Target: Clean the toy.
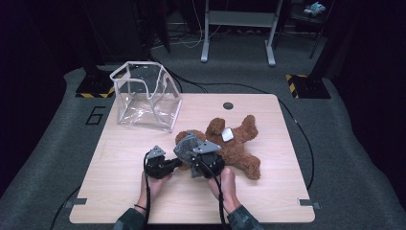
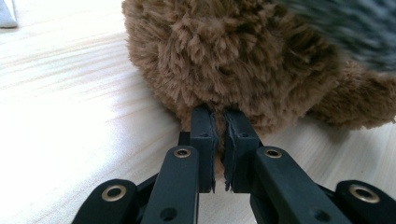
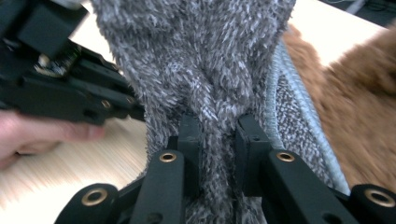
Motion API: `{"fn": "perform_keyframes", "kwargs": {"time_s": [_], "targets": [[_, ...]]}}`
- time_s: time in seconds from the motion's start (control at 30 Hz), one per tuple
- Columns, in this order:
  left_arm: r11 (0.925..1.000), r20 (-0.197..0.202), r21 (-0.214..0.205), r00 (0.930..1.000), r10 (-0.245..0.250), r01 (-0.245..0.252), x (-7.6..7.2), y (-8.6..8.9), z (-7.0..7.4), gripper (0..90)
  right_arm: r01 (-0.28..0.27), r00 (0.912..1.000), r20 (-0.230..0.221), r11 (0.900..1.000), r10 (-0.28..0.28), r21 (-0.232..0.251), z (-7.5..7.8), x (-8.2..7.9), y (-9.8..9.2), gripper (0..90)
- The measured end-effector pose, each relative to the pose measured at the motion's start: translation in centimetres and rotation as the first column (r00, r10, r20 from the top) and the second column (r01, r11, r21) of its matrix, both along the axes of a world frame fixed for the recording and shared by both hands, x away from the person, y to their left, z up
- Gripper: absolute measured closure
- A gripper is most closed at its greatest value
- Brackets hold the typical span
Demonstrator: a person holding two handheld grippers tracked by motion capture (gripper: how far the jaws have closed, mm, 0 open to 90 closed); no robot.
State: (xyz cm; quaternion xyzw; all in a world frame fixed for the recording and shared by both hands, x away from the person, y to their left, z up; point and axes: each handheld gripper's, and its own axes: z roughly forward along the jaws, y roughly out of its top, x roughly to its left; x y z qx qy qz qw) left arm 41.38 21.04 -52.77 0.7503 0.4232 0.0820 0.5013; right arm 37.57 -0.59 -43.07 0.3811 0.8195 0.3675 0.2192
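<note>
Evidently the work in hand is dressing or covering the brown plush teddy bear (image 1: 237, 146), which lies on its back on the pale wooden bench (image 1: 119, 191), right of the empty clear plastic zip bag (image 1: 146, 96) standing at the far left corner. Starting at the left, the left tongs (image 2: 219, 140) are clenched on a tuft of the bear's brown fur, low against the bench, pinning the toy in place. Just right of them, the right tongs (image 3: 218, 154) are clamped on a fold of the fuzzy grey knitted garment (image 3: 205, 65), held over the bear's near end. Next, I judge, the grey piece must be drawn over the bear while the left grip keeps it steady. What the garment is exactly, a hat or a sweater, is hard to tell, and it hides the part of the bear beneath it.
</note>
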Motion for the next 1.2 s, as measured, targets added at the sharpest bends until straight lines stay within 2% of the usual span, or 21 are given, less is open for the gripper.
{"fn": "perform_keyframes", "kwargs": {"time_s": [0.07,0.17,0.2,0.23,0.33,0.37,0.43,0.5,0.53,0.63,0.73,0.77,0.8,0.83,0.87,0.9,0.93,0.97,1.13,1.17,1.2], "targets": [[1.0,-0.002,0.001,1.0,-0.001,0.001,0.0,0.1,0.0,83.6,0.005,0.9998,-0.018,0.9998,-0.004,0.017,-0.2,-0.4,-0.5,75.4],[1.0,-0.004,-0.004,1.0,0.001,-0.001,0.0,0.0,0.0,83.6,0.002,0.9998,-0.02,1.0,-0.002,-0.002,-1.0,-0.5,-0.5,75.4],[1.0,-0.004,-0.005,1.0,0.003,-0.003,0.1,0.0,0.0,83.6,0.003,0.9987,-0.051,0.9998,-0.004,-0.019,-2.3,-0.3,-0.2,75.4],[1.0,-0.004,-0.005,1.0,0.003,-0.003,0.1,0.0,0.0,83.6,0.003,0.9987,-0.051,0.9998,-0.004,-0.019,-2.3,-0.3,-0.2,75.4],[0.9999,-0.005,-0.012,1.0,-0.005,0.005,0.2,0.2,0.0,83.6,-0.011,0.995,-0.099,0.9979,0.004,-0.064,-4.9,0.4,0.5,75.4],[0.9999,-0.005,-0.012,1.0,-0.005,0.005,0.2,0.2,0.0,83.6,-0.011,0.995,-0.099,0.9979,0.004,-0.064,-4.9,0.4,0.5,75.4],[0.9999,-0.01,-0.016,0.9999,-0.005,0.005,0.2,0.2,0.0,83.5,-0.014,0.9898,-0.143,0.9979,0.005,-0.063,-5.9,0.7,0.4,75.3],[0.9997,-0.003,-0.023,1.0,0.0,0.0,0.3,0.2,0.0,83.4,-0.018,0.9903,-0.139,0.9986,0.011,-0.05,-5.3,0.5,0.2,75.2],[0.9997,-0.001,-0.025,1.0,0.003,-0.003,0.4,0.3,0.0,83.4,-0.018,0.9929,-0.118,0.9993,0.014,-0.032,-4.5,0.4,0.0,75.2],[0.9994,0.001,-0.032,1.0,0.01,-0.01,0.4,0.2,0.0,83.4,0.009,0.9997,-0.022,0.9996,-0.008,0.026,-1.1,0.1,-1.1,75.1],[0.9998,0.005,-0.021,1.0,0.004,-0.003,0.4,0.3,0.0,83.3,0.046,0.9971,0.059,0.9984,-0.048,0.033,1.9,1.4,-1.9,75.1],[0.9998,0.005,-0.02,1.0,0.007,-0.007,0.4,0.3,0.0,83.4,0.065,0.9959,0.062,0.9976,-0.066,0.023,2.1,2.0,-1.9,75.1],[0.9996,0.008,-0.023,0.9998,0.016,-0.016,0.4,0.2,0.0,83.4,0.096,0.994,0.055,0.995,-0.095,-0.025,2.1,3.0,-2.1,75.1],[0.9998,0.005,-0.014,0.9999,0.016,-0.016,0.4,0.2,0.0,83.4,0.118,0.9926,0.034,0.9923,-0.117,-0.039,1.9,3.9,-2.3,75.1],[0.9998,0.005,-0.014,0.9999,0.016,-0.016,0.4,0.2,0.0,83.5,0.118,0.9926,0.034,0.9923,-0.117,-0.039,1.9,3.9,-2.3,75.1],[0.9997,-0.001,-0.016,0.9998,0.019,-0.019,0.4,0.2,0.0,83.5,0.133,0.9911,0.021,0.9888,-0.132,-0.069,1.5,4.6,-2.7,75.1],[0.9997,-0.005,-0.008,0.9997,0.025,-0.025,0.6,0.1,0.0,83.7,0.181,0.9834,0.03,0.9767,-0.179,-0.115,0.6,5.4,-3.7,75.3],[0.9997,-0.012,-0.006,0.9996,0.026,-0.026,0.6,0.0,-0.1,83.7,0.191,0.9815,0.016,0.9759,-0.191,-0.105,0.3,5.7,-4.4,75.3],[0.9994,-0.012,0.018,0.9994,0.031,-0.031,0.6,-0.2,0.0,83.8,0.267,0.9635,0.047,0.9569,-0.264,-0.113,0.8,6.2,-7.1,75.1],[0.9994,-0.012,0.018,0.9994,0.031,-0.031,0.6,-0.2,0.0,83.7,0.267,0.9635,0.047,0.9569,-0.264,-0.113,0.8,6.2,-7.1,75.1],[0.9988,-0.014,0.037,0.9994,0.032,-0.031,0.6,-0.4,0.0,83.8,0.288,0.9577,0.046,0.9521,-0.284,-0.104,1.2,6.4,-7.8,74.9]]}}
